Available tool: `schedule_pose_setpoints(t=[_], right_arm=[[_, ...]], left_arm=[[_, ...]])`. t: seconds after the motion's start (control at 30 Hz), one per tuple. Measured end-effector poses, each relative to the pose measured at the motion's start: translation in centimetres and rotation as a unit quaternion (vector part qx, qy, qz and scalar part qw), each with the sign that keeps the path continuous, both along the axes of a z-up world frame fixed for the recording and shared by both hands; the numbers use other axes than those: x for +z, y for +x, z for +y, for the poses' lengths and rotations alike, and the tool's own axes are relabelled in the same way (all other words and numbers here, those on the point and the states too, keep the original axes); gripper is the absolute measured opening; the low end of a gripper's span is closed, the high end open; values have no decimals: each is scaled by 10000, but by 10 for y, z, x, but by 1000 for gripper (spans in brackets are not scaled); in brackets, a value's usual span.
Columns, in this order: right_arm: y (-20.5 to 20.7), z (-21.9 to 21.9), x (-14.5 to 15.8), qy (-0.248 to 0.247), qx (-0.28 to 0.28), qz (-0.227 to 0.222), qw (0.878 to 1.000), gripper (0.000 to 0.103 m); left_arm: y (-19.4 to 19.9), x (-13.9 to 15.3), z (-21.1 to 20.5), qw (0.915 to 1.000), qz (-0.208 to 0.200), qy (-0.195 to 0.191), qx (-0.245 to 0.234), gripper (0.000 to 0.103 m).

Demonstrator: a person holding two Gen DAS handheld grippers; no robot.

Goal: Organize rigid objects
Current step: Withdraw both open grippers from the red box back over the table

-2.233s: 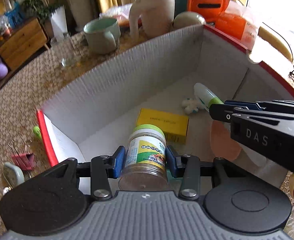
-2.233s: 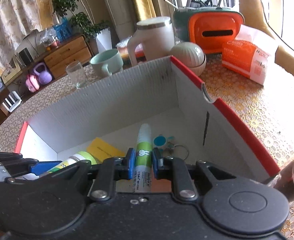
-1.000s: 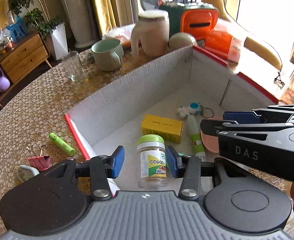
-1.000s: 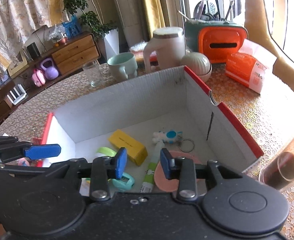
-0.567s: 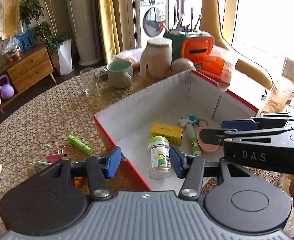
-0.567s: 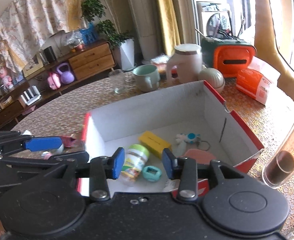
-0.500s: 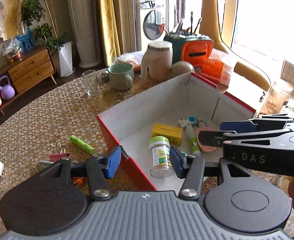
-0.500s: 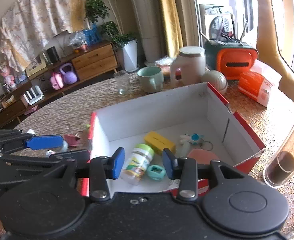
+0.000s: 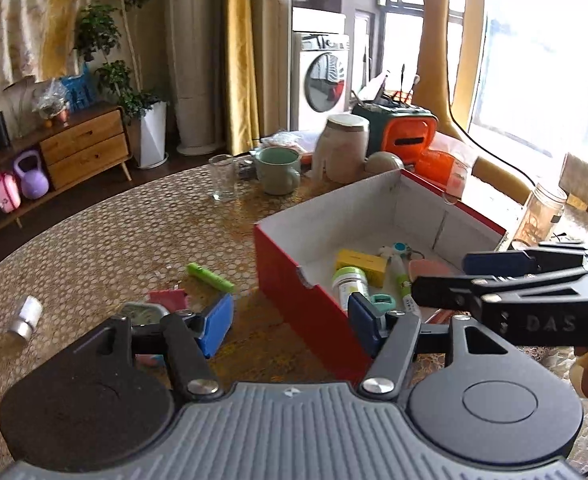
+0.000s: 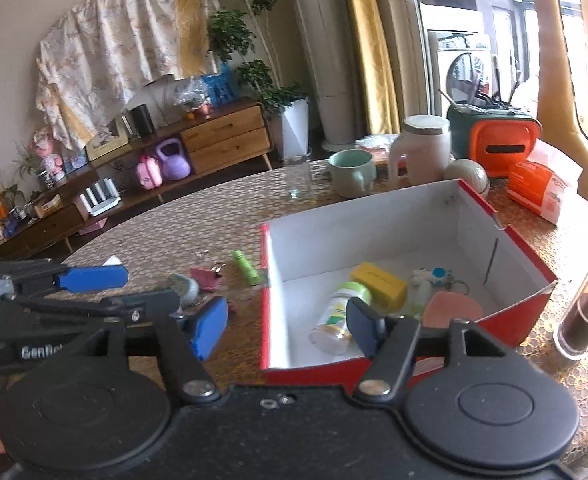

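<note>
A red box with a white inside (image 9: 294,292) (image 10: 374,224) stands on the table. In it lie a green-lidded jar (image 9: 348,282) (image 10: 340,312), a yellow box (image 9: 360,264) (image 10: 380,280), a glue stick (image 9: 400,276), a small toy keychain (image 10: 434,276), a teal item (image 9: 382,300) and a pink dish (image 10: 452,308). On the table left of the box lie a green marker (image 9: 210,277) (image 10: 246,267), a pink clip (image 9: 168,300) (image 10: 206,276) and a small round clock (image 10: 184,286). My left gripper (image 9: 290,324) and right gripper (image 10: 286,328) are open and empty, held above the box's near edge.
A silver cylinder (image 9: 24,318) lies at the far left. A glass (image 9: 223,178), a green mug (image 9: 277,170), a cream jug (image 9: 340,148), an orange-fronted container (image 9: 408,136) and a tissue pack (image 10: 542,192) stand behind the box. A tall clear jar (image 10: 586,312) stands at the right.
Both grippers let go of the jar and the glue stick inside the box, opened wide, and pulled up and back from the box. The jar now lies tilted.
</note>
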State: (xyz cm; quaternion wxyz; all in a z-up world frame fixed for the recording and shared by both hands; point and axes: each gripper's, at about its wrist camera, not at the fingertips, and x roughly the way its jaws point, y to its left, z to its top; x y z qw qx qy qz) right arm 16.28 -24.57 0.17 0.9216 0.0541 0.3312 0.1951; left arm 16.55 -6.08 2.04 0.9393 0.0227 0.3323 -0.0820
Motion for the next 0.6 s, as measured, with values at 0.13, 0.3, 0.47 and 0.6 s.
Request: schedule_pose_setpoints(t=[0.13,0.3,0.47,0.6], right_arm=[[-9,11,-2,46,109,-24,9999,72],[-16,26,-6,68,278,-76,9996,79],[-22,47,-7,77,511,-196,9985,89],[-27,65,-7,38,754,-365,9965,96]], left_arm=[[-11,2,20,9999,-48,-93,120,69],[-22,1,41,9995,-126,-139,247,73],[-29,-3,63,9989,-110,-183,411,75],[-35,-7,83,9978,-232,-193,591,82]])
